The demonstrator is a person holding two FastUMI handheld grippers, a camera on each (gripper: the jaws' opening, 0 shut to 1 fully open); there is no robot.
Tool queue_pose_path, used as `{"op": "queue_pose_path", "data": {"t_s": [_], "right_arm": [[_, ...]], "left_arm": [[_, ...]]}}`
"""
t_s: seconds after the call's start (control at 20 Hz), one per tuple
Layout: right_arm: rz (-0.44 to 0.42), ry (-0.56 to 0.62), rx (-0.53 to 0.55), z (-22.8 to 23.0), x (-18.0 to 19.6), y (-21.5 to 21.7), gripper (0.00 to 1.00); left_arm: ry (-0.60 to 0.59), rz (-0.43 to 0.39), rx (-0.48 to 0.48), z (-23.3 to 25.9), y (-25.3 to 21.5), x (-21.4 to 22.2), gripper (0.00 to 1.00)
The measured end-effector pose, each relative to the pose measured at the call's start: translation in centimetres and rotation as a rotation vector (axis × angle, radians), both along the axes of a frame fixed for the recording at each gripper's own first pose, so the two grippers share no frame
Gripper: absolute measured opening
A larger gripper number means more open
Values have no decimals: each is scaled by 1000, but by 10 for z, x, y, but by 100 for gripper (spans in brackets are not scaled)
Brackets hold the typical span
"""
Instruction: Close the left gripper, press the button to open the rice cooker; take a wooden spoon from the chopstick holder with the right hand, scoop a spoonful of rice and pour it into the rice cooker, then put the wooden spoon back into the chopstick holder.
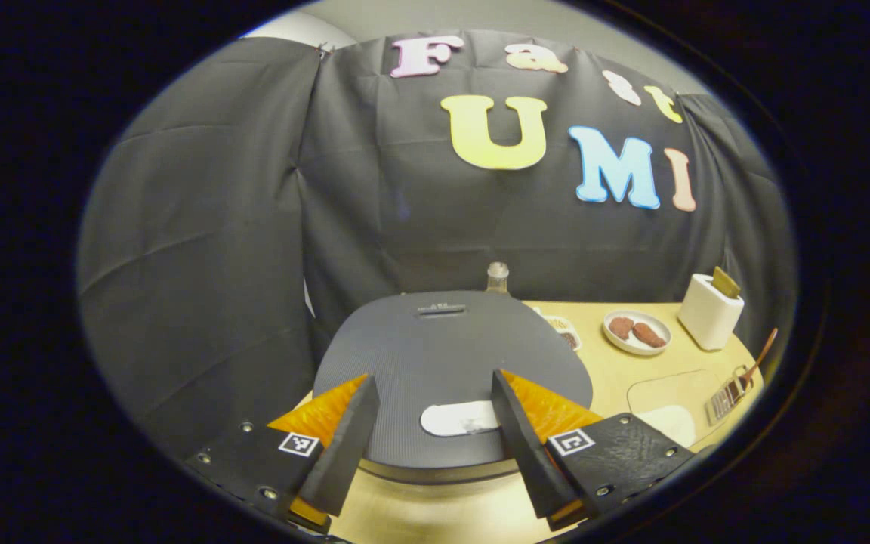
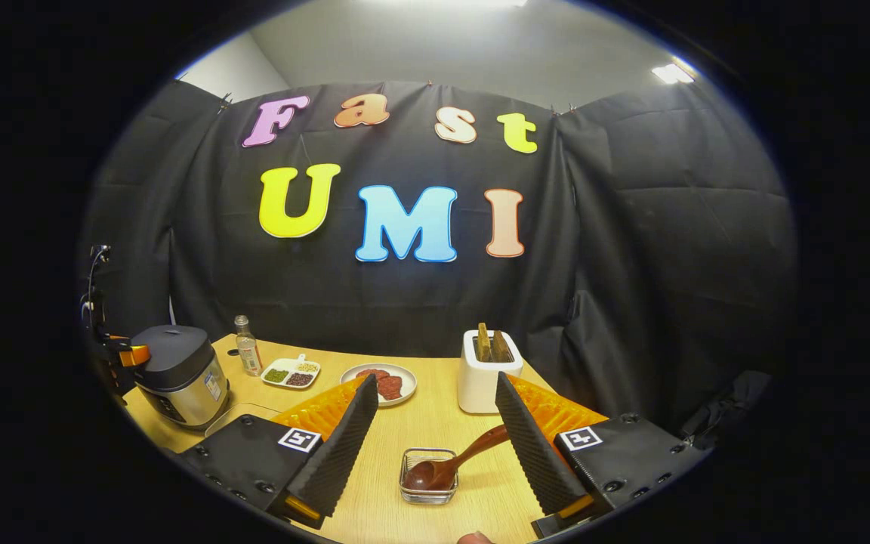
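Right now the left gripper [image 1: 430, 423] hangs just above the rice cooker [image 1: 450, 363], its jaws apart and holding nothing, with the pale lid button [image 1: 459, 418] showing between the two fingers. The cooker's dark lid is down, and a small clear bottle [image 1: 497, 276] stands behind it. In the right gripper view the cooker [image 2: 178, 374] sits at the far left end of the wooden table [image 2: 435, 419], with the left gripper [image 2: 121, 355] above its near side. The right gripper [image 2: 435, 438] also has its jaws apart and empty, poised above the table near the front edge. Between its fingers sits a small wire-mesh chopstick holder [image 2: 428, 476] with the wooden spoon [image 2: 458, 461] resting in it, bowl down inside and handle leaning up to the right toward the right finger; whether it touches the finger I cannot tell. Farther back stand a white toaster [image 2: 488, 372] with slices in its slots, a plate [image 2: 379, 383] bearing reddish-brown pieces, a small divided dish [image 2: 291, 373] of grains, and the bottle [image 2: 247, 346] near the cooker. A fingertip shows at the bottom edge of that view.
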State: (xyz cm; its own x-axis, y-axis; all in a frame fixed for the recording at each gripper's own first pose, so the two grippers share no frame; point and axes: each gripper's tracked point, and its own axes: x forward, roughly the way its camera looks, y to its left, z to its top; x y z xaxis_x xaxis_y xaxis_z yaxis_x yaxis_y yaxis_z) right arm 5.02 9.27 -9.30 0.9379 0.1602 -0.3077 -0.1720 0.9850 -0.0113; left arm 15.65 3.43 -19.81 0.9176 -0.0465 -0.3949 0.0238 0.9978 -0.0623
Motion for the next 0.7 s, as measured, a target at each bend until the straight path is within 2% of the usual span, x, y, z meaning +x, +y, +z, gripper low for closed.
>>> {"op": "queue_pose_path", "data": {"t_s": [0.1, 0.3, 0.4, 0.45, 0.5, 0.65, 0.7], "right_arm": [[8, -16, 7, 8, 1, 1, 99], [43, -55, 14, 26, -1, 1, 99], [72, -83, 27, 38, -3, 2, 98], [87, -98, 39, 45, -4, 4, 94], [99, -109, 52, 49, -6, 3, 99], [143, -145, 92, 61, -12, 3, 99], [158, -163, 103, 66, -14, 2, 94]], "left_arm": [[-32, 8, 11, 9, 0, -5, 94], [-132, 56, -7, 60, -2, -20, 89], [-199, 61, -14, 100, -11, -37, 90], [-235, 61, -10, 121, -16, -47, 90], [-266, 61, -1, 140, -21, -58, 89], [-351, 63, 37, 186, -36, -96, 89], [-368, 62, 49, 195, -40, -109, 89]]}}
